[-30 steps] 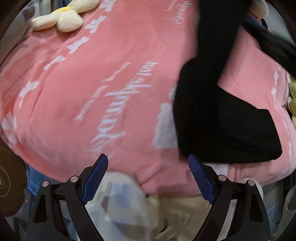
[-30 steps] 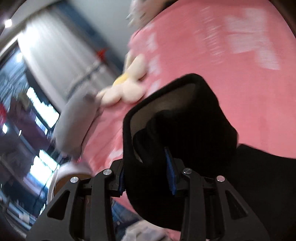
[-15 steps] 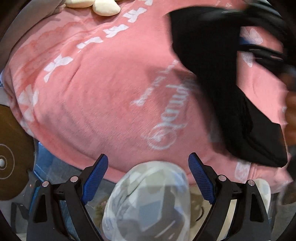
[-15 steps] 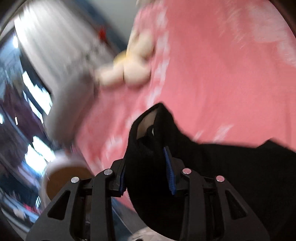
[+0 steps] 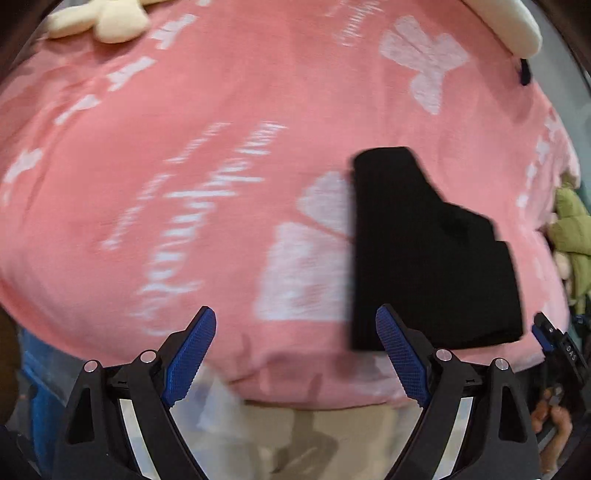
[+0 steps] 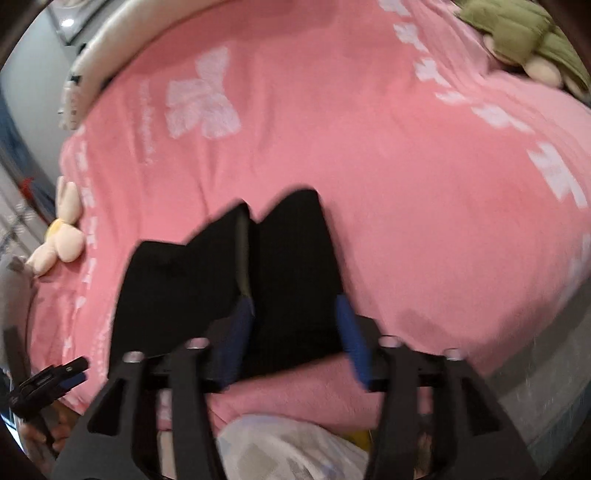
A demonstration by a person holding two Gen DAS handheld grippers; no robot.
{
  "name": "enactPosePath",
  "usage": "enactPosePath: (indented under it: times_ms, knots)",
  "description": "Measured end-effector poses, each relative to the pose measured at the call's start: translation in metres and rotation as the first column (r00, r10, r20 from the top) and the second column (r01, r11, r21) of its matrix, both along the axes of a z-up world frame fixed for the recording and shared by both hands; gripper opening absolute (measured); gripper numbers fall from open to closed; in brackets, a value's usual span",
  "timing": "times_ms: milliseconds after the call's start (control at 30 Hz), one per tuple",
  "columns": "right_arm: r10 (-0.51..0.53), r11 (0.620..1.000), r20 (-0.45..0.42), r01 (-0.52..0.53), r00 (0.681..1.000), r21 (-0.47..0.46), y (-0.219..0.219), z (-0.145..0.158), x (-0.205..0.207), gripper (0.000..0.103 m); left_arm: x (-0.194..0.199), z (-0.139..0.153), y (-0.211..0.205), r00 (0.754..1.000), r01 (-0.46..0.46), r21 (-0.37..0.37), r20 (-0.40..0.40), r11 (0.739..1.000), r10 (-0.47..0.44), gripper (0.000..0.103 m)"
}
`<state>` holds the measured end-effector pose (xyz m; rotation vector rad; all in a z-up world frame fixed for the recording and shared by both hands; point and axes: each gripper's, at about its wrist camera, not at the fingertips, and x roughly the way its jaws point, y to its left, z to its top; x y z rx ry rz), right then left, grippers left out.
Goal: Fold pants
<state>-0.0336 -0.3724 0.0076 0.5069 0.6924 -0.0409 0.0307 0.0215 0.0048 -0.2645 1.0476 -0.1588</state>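
The black pants (image 5: 424, 251) lie folded flat on the pink blanket (image 5: 221, 110), near its front edge. My left gripper (image 5: 295, 325) hovers open just left of them, with nothing between its blue pads. In the right wrist view the pants (image 6: 207, 280) show two stacked layers with a slit between. My right gripper (image 6: 293, 328) is low over their near edge and its jaws are opening. The right-hand layer lies between the pads, which do not press on it. The right gripper (image 5: 550, 339) also shows at the edge of the left wrist view.
A cream flower plush (image 6: 59, 240) lies at the blanket's left edge and a green plush (image 6: 517, 33) at its far right. A cream pillow (image 5: 509, 26) lies at the head of the bed. The person's patterned clothing (image 6: 288, 450) is right below the grippers.
The right gripper brought the pants' end down onto the blanket and its jaws spread off the cloth. The pants went from hanging to lying folded flat. The left gripper stayed open.
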Motion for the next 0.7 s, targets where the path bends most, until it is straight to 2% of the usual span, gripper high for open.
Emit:
enactPosePath:
  times_ms: [33, 167, 367, 400, 467, 533, 633, 700]
  knots:
    - [0.037, 0.999, 0.021, -0.037, 0.999, 0.006, 0.0, 0.008, 0.009, 0.074, 0.004, 0.001, -0.009, 1.0, 0.004, -0.022, -0.006, 1.0, -0.005, 0.086]
    - [0.165, 0.986, 0.008, -0.165, 0.986, -0.004, 0.012, 0.009, 0.059, 0.074, 0.008, 0.006, -0.033, 1.0, 0.005, -0.026, 0.001, 1.0, -0.005, 0.086]
    - [0.245, 0.969, -0.06, -0.246, 0.968, -0.01, 0.033, -0.022, 0.114, 0.073, 0.01, 0.009, -0.069, 0.997, 0.063, 0.107, 0.038, 0.992, -0.068, 0.086]
    - [0.256, 0.966, -0.056, -0.258, 0.965, -0.029, 0.038, -0.024, 0.12, 0.068, 0.01, 0.009, -0.073, 0.996, 0.076, 0.129, 0.044, 0.989, -0.083, 0.086]
    - [0.276, 0.961, -0.057, -0.277, 0.959, -0.008, 0.043, -0.027, 0.126, 0.02, 0.012, 0.008, -0.083, 0.992, 0.098, 0.178, 0.056, 0.979, -0.109, 0.086]
    - [0.293, 0.956, -0.031, -0.293, 0.956, 0.014, 0.046, -0.017, 0.127, 0.009, 0.013, 0.008, -0.093, 0.989, 0.119, 0.208, 0.063, 0.971, -0.135, 0.086]
    - [0.289, 0.956, 0.067, -0.285, 0.955, -0.066, 0.048, 0.026, 0.103, 0.009, 0.014, 0.011, -0.105, 0.983, 0.154, 0.196, 0.071, 0.968, -0.171, 0.086]
    - [0.254, 0.964, 0.096, -0.244, 0.962, -0.106, 0.039, 0.037, 0.087, 0.009, 0.016, 0.01, -0.11, 0.979, 0.173, 0.173, 0.073, 0.97, -0.188, 0.086]
